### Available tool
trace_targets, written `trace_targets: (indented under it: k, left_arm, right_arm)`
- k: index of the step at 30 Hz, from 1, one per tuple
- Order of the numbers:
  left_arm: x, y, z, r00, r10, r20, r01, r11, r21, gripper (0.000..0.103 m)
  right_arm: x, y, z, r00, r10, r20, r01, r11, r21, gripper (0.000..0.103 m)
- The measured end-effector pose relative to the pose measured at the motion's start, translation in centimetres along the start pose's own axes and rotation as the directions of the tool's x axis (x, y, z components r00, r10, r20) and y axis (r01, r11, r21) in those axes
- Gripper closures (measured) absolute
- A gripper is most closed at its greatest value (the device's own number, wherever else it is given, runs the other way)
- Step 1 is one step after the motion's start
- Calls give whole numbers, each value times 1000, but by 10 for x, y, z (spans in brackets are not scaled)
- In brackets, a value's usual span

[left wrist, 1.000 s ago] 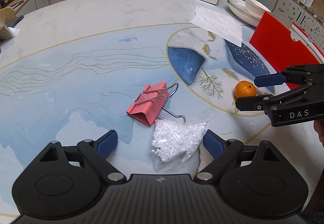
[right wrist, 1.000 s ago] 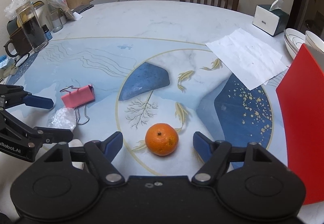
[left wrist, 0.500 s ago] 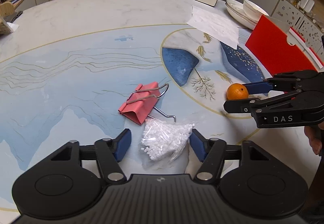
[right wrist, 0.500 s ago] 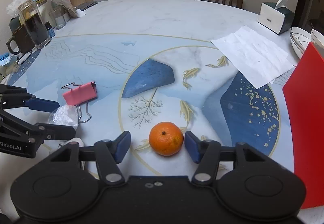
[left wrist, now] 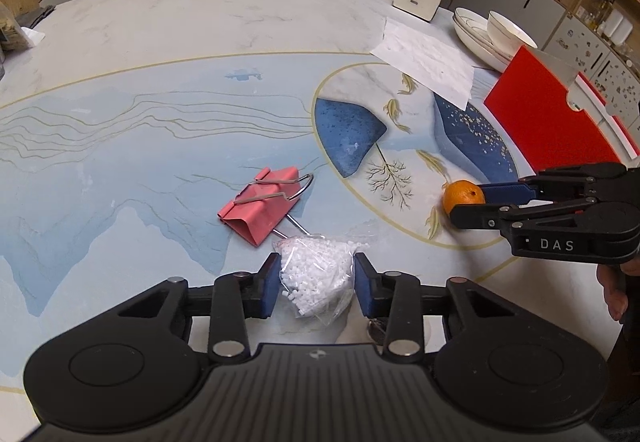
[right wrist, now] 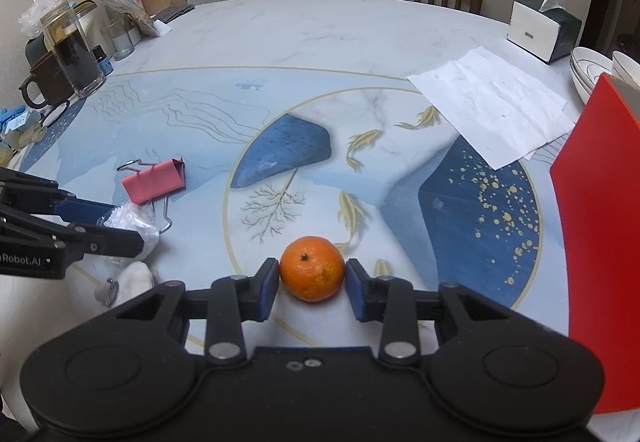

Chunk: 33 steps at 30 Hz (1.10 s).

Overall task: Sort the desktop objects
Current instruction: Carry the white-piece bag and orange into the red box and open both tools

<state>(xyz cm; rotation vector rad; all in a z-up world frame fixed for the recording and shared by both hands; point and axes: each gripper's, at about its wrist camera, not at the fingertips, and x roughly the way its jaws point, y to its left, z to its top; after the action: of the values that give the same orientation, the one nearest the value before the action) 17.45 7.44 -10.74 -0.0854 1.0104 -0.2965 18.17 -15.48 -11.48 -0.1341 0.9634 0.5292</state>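
Desktop clutter gets sorted two items at once: the left gripper (left wrist: 316, 284), jaws just closed, pinches a bag of white beads (left wrist: 314, 274) on the counter (left wrist: 200, 54), while the right gripper (right wrist: 312, 288) squeezes an orange (right wrist: 312, 268) beside it; a pink binder clip (left wrist: 262, 204) lies apart, apparently awaiting its turn

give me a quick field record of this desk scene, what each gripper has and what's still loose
left gripper: jaws just closed, pads pressing the bag of white beads
right gripper: jaws just been closing, pads against both sides of the orange
pink binder clip: loose on the table, just beyond the bag
white paper: flat, far right side
red board: at the right edge
tissue box: far edge, near stacked bowls
lifted yet: both items look to be on the tabletop
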Motion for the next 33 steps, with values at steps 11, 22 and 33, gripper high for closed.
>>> trace_targets:
  k: [11, 22, 33]
  left_arm:
    - [-12, -11, 2, 1000, 2, 15, -1, 997, -79, 69]
    - [-32, -41, 6, 998, -28, 49, 33, 993, -111, 69]
    - [-47, -79, 23, 993, -43, 106, 54, 993, -105, 69]
  right_arm:
    - [-23, -19, -3, 999, 45, 28, -45, 999, 4, 69]
    - [-56, -37, -4, 990, 127, 56, -126, 992, -8, 69]
    - [-96, -68, -3, 981, 156, 118, -158, 987, 9, 69]
